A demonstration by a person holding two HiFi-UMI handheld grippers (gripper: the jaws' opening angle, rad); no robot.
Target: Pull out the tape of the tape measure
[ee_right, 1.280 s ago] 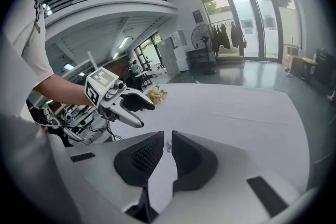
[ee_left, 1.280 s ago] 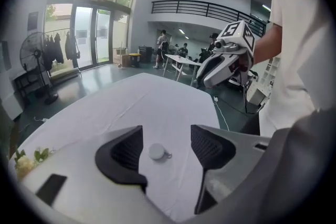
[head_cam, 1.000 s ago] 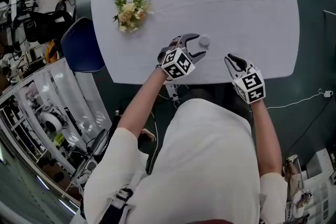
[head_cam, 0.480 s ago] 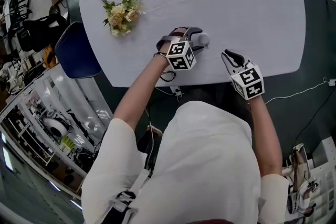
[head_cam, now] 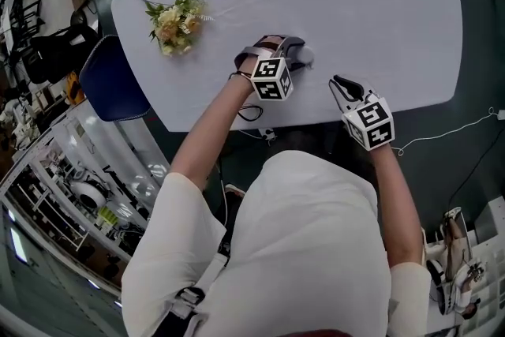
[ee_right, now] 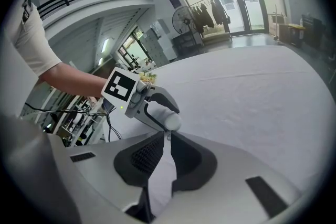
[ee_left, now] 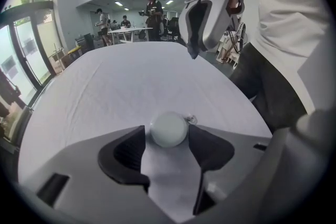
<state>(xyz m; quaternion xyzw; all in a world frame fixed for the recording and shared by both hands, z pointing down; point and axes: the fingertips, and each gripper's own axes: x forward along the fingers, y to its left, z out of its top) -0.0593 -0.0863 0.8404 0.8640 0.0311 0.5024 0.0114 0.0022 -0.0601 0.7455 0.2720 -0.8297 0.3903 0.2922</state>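
The right gripper has its jaws almost together, with only a thin slit between the tips and nothing in it. It hangs over the near edge of the table, tilted down and aimed at the left gripper. The left jaws stand wide and have just been closing. The round white tape measure lies on the cloth between their tips, close to both, with no firm pinch to be seen. The left forearm reaches in over the table edge, and its gripper points steeply down. Farther off to the left lie flowers.
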